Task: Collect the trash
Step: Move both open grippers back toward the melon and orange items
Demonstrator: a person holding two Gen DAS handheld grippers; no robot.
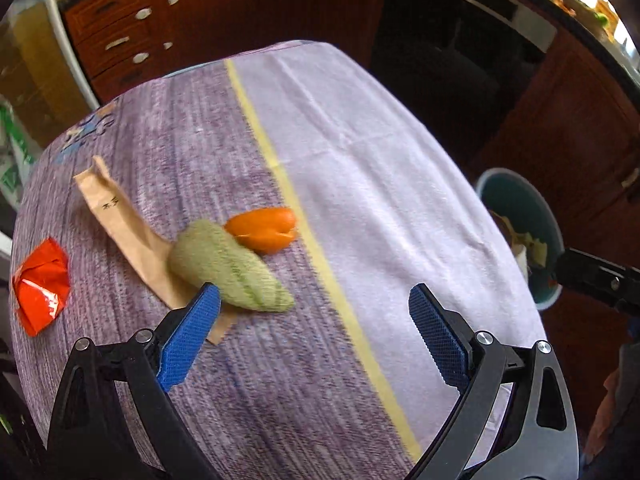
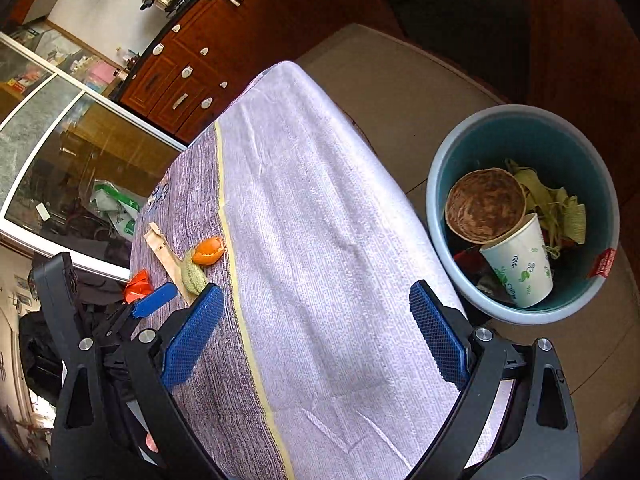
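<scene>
Left wrist view: the left gripper (image 1: 314,312) hangs over the tablecloth (image 1: 360,184) with its jaws wide and nothing between them. At ten o'clock from the jaws lie the green peel (image 1: 228,268), the orange peel (image 1: 262,232) touching it, and the brown paper sleeve (image 1: 120,220) beneath the green piece. The red wrapper (image 1: 40,284) sits at nine o'clock, apart. The bin (image 1: 520,216) stands at three o'clock, off the table.

Right wrist view: the right gripper (image 2: 316,312) also has wide, empty jaws. The bin (image 2: 444,176) at two o'clock holds a paper cup (image 2: 520,264), a brown disc (image 2: 484,204) and yellowish scraps (image 2: 556,204). The peels lie at ten o'clock.
</scene>
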